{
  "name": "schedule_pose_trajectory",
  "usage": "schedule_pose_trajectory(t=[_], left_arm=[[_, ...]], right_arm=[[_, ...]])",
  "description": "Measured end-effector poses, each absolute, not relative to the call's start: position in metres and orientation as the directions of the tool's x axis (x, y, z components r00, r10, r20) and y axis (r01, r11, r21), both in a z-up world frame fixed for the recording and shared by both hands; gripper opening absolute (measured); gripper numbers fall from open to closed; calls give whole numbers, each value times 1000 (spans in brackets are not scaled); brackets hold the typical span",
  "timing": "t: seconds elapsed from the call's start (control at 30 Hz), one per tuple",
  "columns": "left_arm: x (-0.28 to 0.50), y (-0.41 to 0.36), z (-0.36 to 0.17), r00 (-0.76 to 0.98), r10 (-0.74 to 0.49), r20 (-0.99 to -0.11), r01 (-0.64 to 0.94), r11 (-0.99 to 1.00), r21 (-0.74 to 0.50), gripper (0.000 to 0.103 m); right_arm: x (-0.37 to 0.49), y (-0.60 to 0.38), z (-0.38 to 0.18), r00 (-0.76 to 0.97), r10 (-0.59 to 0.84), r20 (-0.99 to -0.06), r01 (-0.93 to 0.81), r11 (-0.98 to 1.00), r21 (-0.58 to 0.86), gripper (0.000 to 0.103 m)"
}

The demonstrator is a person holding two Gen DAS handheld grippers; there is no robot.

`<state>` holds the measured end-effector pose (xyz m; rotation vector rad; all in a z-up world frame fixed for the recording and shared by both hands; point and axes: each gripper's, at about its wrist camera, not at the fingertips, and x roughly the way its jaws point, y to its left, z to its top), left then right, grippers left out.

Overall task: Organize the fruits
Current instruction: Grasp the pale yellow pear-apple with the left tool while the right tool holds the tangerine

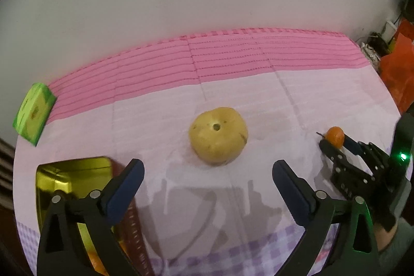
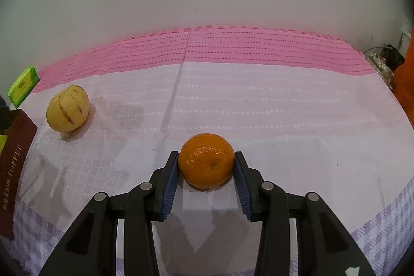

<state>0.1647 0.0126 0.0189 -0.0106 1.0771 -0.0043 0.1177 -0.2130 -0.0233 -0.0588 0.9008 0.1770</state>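
1. The orange [image 2: 206,162] sat between the two pads of the right gripper [image 2: 206,172], which was closed on it at its widest part; the fruit appeared to rest on or just above the cloth-covered surface [image 2: 284,107], so it was probably being picked up or carried.
2. The yellow fruit [image 1: 218,135] lay free on the surface, hollow end up, directly ahead of the left gripper [image 1: 208,179], whose jaws were spread wide and held nothing. That wide stance and the straight line-up suggested a reach for this larger fruit.
3. A gold tin [image 1: 75,172] stood open at the near left, partly under the left gripper. Something orange showed inside it low in the frame, perhaps another fruit, so the tin looked like the place where the fruits belonged.
4. A green box [image 1: 35,111] lay at the far left edge, well apart from both fruits and apparently not involved.
5. The left wrist view showed the tin's gold inside and the right gripper [image 1: 333,146] from the side, with the orange [image 1: 335,136] at its tip.
6. The right wrist view showed the pads against the orange, brown streaks down the yellow fruit [image 2: 67,111], and a dark red lid or panel [image 2: 15,172] printed TOFFEE at the left edge.
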Motion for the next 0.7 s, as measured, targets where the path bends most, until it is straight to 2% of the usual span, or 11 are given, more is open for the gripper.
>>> schedule_pose_trajectory(t=[0.4,0.7], left_arm=[[213,17,-15,412,-6,-911,-129,990,-65,99],[230,16,-30,390,24,-920,-180,982,-51,99]], right_arm=[[121,-215,-27,591,154,-792,-179,982,58,39],[121,-215,-27,591,158,-791,-179,982,63,39]])
